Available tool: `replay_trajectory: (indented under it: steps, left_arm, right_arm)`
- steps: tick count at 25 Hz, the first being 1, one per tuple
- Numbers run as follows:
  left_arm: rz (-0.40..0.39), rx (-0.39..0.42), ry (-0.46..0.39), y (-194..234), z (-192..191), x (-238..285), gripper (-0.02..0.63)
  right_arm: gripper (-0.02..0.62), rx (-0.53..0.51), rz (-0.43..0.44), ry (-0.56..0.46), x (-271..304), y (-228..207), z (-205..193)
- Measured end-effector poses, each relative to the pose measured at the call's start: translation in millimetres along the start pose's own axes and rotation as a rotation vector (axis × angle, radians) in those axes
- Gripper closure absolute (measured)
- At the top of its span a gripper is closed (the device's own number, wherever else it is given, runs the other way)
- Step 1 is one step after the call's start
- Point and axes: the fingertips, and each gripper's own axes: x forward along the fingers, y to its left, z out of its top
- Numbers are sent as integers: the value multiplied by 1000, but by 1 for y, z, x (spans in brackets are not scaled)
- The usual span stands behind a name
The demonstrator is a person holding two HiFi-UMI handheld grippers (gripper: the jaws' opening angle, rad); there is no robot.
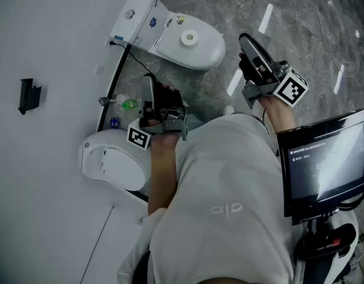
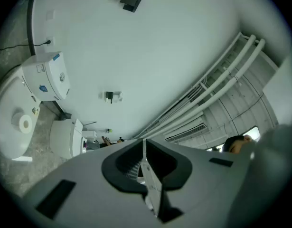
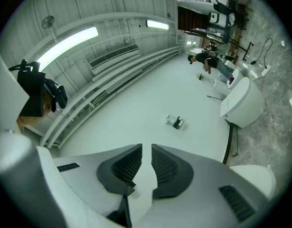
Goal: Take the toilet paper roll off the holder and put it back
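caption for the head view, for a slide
Toilet paper roll rests on a closed toilet lid; left gripper and right gripper held nearby, empty.

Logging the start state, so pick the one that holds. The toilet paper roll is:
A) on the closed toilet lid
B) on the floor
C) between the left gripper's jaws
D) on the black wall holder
A: the toilet paper roll stands on end on the closed toilet lid, and the black wall holder carries no roll.
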Motion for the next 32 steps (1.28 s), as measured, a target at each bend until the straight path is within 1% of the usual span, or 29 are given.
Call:
replay_trajectory:
  steps: [2,4,5,6,9,10,13,14,16,18,20,21,24,26,28,30,32]
  left_arm:
    - [5,0,4,-2,3,2,598]
    - [-3,-11,8,-4,16,6,598]
    - [-3,-21,9,-2,30,9,598]
    - [4,-33,7,2,50,10,598]
    - [1,-68,-5,11,124,22,598]
    - [-4,-72,-3,12,142,25,598]
    - [1,-68,8,16,161,24,598]
    - [4,-70,6,16,168,22,598]
    - [14,-80,-10,17,191,15,598]
    - [36,-91,-40,21,215,3,598]
    - [65,-93,-84,26,232,-11,598]
    - [79,-89,-109,28,239,-18,598]
    - [107,-68,-163,36,260,-31,598]
    - [127,-51,-192,44,269,-39,598]
    - [160,-30,-232,55,270,-48,598]
    - [198,-12,-277,65,269,-59,598]
    - [231,1,-316,74,270,-69,598]
  right_arm:
    - [552,-23,-11,8,-1,3,0]
    - [551,-46,-31,22,6,3,-5]
    - [536,-57,-45,33,16,3,-10]
    - [534,-68,-61,50,31,3,-19]
    - [534,-119,-105,116,91,0,-51]
    - [534,-137,-118,138,105,-4,-58]
    - [526,-186,-167,218,117,-19,-72]
    - [508,-207,-177,256,122,-22,-78]
    - [505,-266,-187,345,144,-26,-96]
    - [505,-336,-220,456,165,-36,-118]
    - [499,-410,-239,582,178,-57,-141]
    - [466,-445,-242,647,183,-69,-153]
    - [460,-535,-258,806,193,-106,-187]
    - [460,-579,-271,894,194,-134,-209]
    - [460,-613,-270,991,190,-167,-232]
    - [419,-632,-260,1088,183,-200,-257]
    - [419,-641,-258,1170,177,-229,-281]
